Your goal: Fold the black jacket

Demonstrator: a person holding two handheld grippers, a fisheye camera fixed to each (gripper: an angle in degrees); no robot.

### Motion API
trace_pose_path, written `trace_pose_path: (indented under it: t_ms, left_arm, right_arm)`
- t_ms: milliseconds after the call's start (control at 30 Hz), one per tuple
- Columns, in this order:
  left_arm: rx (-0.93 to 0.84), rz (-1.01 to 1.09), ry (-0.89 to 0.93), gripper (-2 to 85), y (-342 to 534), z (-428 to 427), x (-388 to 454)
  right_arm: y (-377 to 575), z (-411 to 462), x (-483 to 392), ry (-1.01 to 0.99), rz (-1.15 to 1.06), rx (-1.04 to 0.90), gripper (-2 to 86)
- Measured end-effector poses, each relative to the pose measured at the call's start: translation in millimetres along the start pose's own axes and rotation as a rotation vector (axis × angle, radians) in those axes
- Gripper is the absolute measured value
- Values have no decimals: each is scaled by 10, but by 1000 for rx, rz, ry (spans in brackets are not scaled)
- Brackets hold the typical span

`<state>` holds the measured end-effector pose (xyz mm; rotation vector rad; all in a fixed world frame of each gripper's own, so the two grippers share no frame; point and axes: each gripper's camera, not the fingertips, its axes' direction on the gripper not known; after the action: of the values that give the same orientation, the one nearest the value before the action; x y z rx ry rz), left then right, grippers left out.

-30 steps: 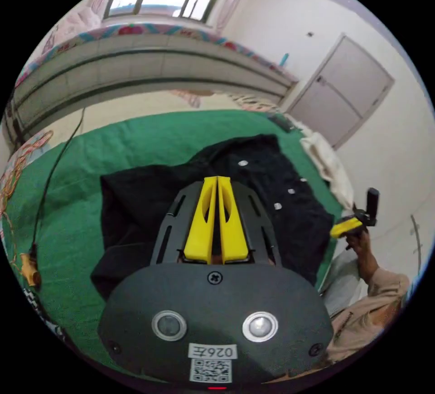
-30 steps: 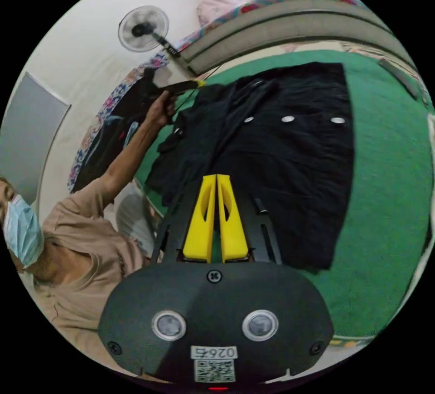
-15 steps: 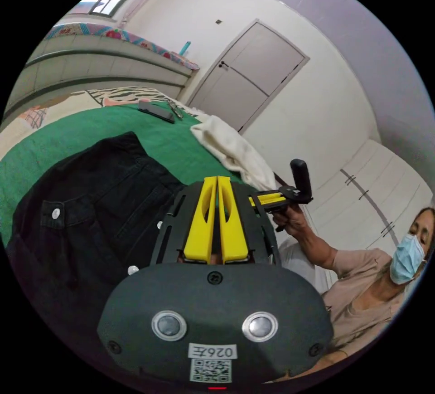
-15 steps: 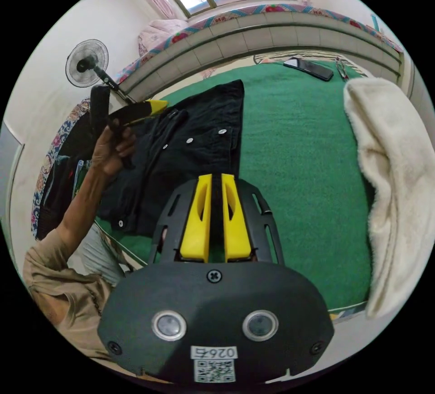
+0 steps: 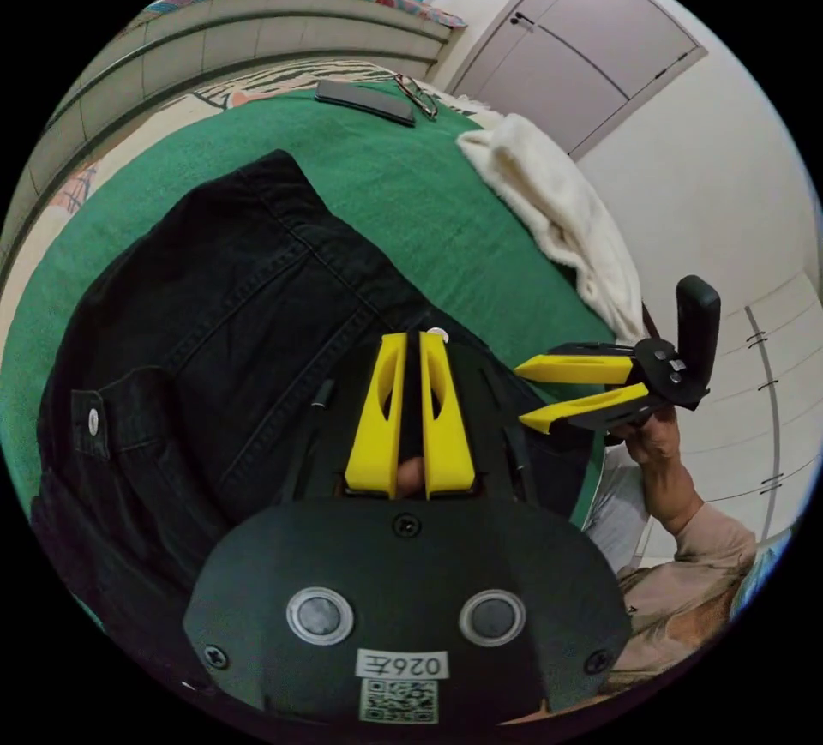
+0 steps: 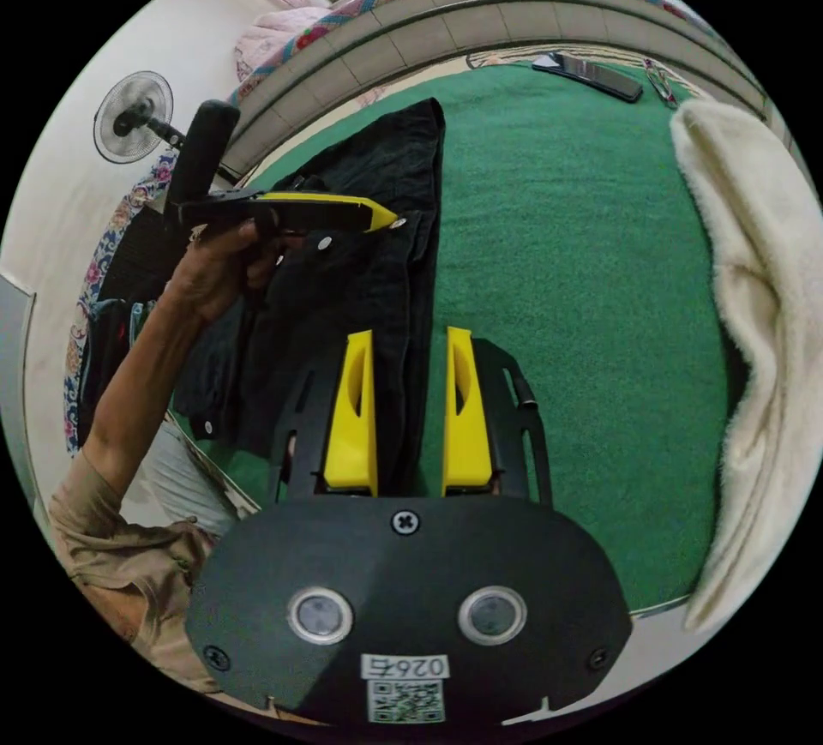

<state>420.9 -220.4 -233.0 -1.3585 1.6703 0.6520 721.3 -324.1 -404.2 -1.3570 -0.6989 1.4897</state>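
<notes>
One black denim jacket (image 6: pixel 360 282) flat on green blanket (image 6: pixel 566 265), long axis toward the tiled ledge (image 6: pixel 514 8), snap-buttoned edge alongside bare green. Left gripper (image 5: pixel 411 338) over jacket, jaws nearly together, gripping nothing. Right gripper (image 6: pixel 409 333) spread wide astride jacket's edge, not pinching.

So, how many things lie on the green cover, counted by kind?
Jacket: 1
Towel: 1
Phone: 1
Glasses: 1
Total on the green cover: 4
</notes>
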Motion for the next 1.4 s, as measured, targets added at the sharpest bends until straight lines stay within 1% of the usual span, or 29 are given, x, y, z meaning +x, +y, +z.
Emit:
trace_pose_path:
  t_ms: [67,133,200,233,300,333,367,400,433,467,500,533,633,667,733,767,833,900,967,1000,1033,1067,1100,1133,1167,1267,1300,1400]
  left_arm:
    - [22,-26,58,26,15,-9,-76]
    - [46,-78,151,1,33,-6,-213]
    - [60,-122,179,-4,53,-50,-291]
    - [135,-178,132,-4,105,-143,-302]
    - [241,-200,50,-2,156,-290,-235]
    - [243,-176,13,3,117,-320,-160]
    - [229,-152,-6,6,80,-313,-110]
    - [180,-106,-52,35,-16,-263,-3]
    - [121,-51,-96,88,-119,-177,112]
    - [90,-25,-120,109,-171,-123,169]
    - [23,41,-142,152,-268,8,280]
    - [-14,63,-172,157,-328,90,369]
    - [-46,84,-263,162,-390,140,523]
    - [-44,81,-267,162,-393,141,531]
    - [-66,58,-232,173,-452,126,489]
    - [-70,45,-204,185,-469,115,464]
    - [-77,1,-75,231,-523,69,385]
    - [-90,-2,-8,251,-557,58,376]
    - [-107,-14,0,246,-593,67,392]
    - [-126,-29,-34,219,-624,80,403]
    - [-144,-55,-108,175,-647,95,406]
    - [-154,-63,-155,150,-654,105,411]
    - [-171,-74,-258,101,-663,124,417]
    - [-179,-82,-325,82,-660,134,415]
    - [-178,-78,-339,73,-654,130,413]
    - [-164,-86,-312,36,-594,32,281]
    - [-144,-104,-252,29,-542,-63,185]
    - [-18,-151,-85,20,-326,-484,-53]
  right_arm:
    - [37,7,-101,59,-21,2,84]
    - [69,12,-159,95,-16,10,80]
    - [111,12,-191,100,4,29,79]
    - [138,9,-200,92,18,38,79]
    - [176,-5,-204,70,38,52,84]
    - [205,-11,-205,49,48,62,89]
    - [226,-10,-212,32,50,64,94]
    - [233,-9,-217,23,51,65,98]
    - [243,-5,-236,-3,51,60,106]
    - [249,-1,-269,-34,49,55,114]
    - [252,1,-292,-46,46,51,109]
    - [261,8,-354,-54,33,46,100]
    - [286,146,-538,-151,-5,6,61]
    - [300,188,-619,-97,-4,5,53]
    - [313,223,-731,-57,-13,1,46]
    - [324,242,-789,-74,-12,2,45]
    - [355,267,-903,-79,-29,19,35]
    - [384,304,-1059,-93,-52,34,23]
    - [434,335,-1346,-72,-107,80,9]
    - [444,345,-1431,-58,-125,89,5]
    - [463,375,-1610,-18,-166,99,-1]
    - [483,415,-1803,38,-206,104,-7]
    - [494,437,-1902,71,-227,107,-8]
    - [518,487,-2102,146,-270,112,-10]
    - [543,548,-2294,217,-315,111,-10]
    - [599,690,-2641,306,-367,113,-11]
    - [604,708,-2685,300,-365,114,-11]
    - [613,698,-2848,186,-324,155,-12]
